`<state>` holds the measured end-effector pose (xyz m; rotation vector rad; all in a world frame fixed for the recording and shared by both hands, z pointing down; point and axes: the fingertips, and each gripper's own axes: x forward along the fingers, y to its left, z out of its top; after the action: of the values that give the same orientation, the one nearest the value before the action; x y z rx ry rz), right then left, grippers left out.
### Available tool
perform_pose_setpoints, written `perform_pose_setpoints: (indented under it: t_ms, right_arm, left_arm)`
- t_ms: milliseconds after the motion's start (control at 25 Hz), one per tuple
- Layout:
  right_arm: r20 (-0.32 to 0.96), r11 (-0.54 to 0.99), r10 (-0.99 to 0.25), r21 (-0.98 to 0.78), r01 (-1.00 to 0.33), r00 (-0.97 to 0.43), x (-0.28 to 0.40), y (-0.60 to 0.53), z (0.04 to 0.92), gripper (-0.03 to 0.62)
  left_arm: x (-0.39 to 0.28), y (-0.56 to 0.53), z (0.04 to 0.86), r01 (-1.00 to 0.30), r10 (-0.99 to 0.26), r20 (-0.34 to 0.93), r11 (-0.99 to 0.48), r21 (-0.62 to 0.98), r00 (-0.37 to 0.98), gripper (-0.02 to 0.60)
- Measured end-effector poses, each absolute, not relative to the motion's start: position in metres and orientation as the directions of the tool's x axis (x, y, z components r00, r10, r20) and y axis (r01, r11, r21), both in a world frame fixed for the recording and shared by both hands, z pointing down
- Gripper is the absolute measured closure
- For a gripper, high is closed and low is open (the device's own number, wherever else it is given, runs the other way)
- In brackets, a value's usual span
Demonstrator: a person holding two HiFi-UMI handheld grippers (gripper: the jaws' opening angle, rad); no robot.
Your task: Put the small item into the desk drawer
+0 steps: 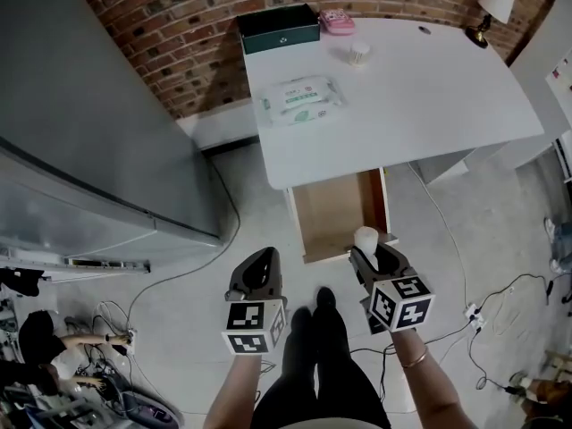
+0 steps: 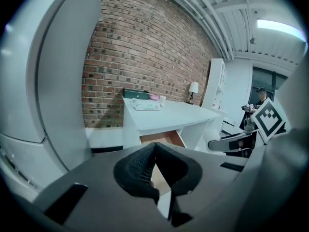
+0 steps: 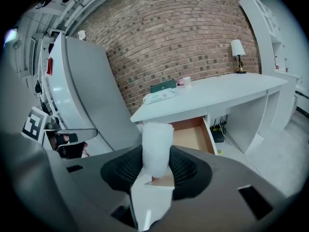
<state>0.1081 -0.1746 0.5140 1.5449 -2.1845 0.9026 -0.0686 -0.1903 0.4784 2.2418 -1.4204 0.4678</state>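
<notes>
The right tool (image 1: 369,250) is clamped on the small white cylinder (image 1: 366,237). Both jaws press its lower part, so most of it stands upright past the tips. In the right gripper view, the cylinder (image 3: 156,146) sits dead centre in the right tool (image 3: 155,170), between the ribbed pads. Seen from the head view, the cylinder shows over the near right corner of the open drawer (image 1: 332,211), which is pulled out from under the near edge of the white table (image 1: 420,105). The drawer's wooden floor is bare. The left tool (image 1: 259,264) hangs to the left of the drawer and nearer than it, well apart from the cylinder. In the left gripper view, the jaws of the left tool (image 2: 154,149) meet at the tips with nothing between them. On the table lie a pack of wet wipes (image 1: 301,97), a dark green box (image 1: 279,28) at the far edge, a pink item (image 1: 337,21) and a small white cup (image 1: 359,54). A lamp (image 1: 490,9) stands at the far right corner.
</notes>
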Motion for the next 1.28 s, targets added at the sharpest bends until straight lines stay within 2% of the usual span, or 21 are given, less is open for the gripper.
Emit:
perform_pose_setpoints:
  t_ms: [760,1280]
  right_arm:
    - [0.698,0.258,-0.605,-0.283,-0.924,-0.383,0.080,-0.238,0.656,0.419]
    - [0.790,0.229,-0.522,-0.235,-0.945,-0.323,0.075,-0.289,0.730,0.419]
  left_arm:
    - [-0.084,-0.206,0.572,-0.940,-0.747,0.572,-0.282,0.191,0.340,0.561]
    - [-0.104,-0.227,0.607,-0.961,-0.758,0.591,-0.197,0.193,0.275,0.561]
